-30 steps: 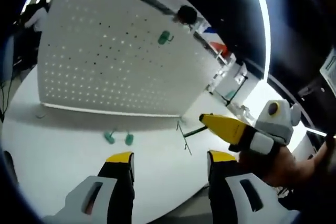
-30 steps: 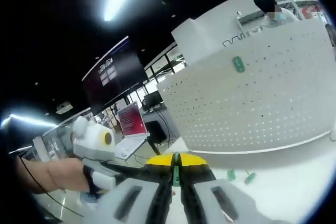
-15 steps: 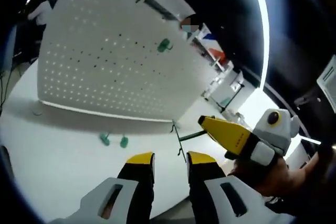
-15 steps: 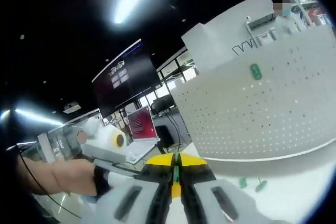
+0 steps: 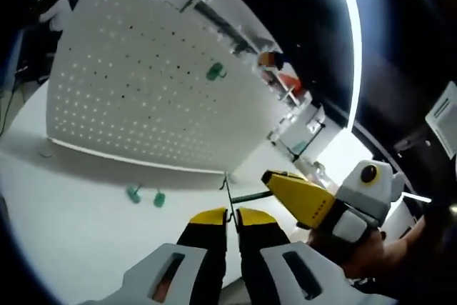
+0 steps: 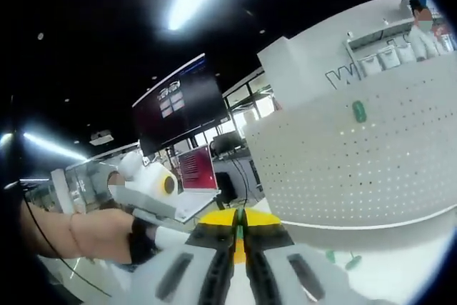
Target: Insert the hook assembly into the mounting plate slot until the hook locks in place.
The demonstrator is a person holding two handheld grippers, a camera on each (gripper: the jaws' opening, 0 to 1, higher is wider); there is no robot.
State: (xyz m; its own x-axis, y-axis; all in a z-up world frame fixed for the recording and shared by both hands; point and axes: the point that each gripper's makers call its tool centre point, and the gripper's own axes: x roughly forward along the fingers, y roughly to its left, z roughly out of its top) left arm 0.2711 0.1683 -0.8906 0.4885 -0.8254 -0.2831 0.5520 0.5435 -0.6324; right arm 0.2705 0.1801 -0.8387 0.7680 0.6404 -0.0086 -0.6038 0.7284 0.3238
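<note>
Hook (image 5: 235,196) apparently pinched by both grippers, well clear of pegboard (image 5: 143,83).

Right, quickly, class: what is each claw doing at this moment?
Left claw: closed on the thin wire hook.
Right claw: closed on the green end of the same hook assembly.

Dim dark ceiling, bright strip light (image 5: 350,41) blown out w/ glare; pegboard (image 5: 143,83) well lit; strong fisheye bending, edges soft.
</note>
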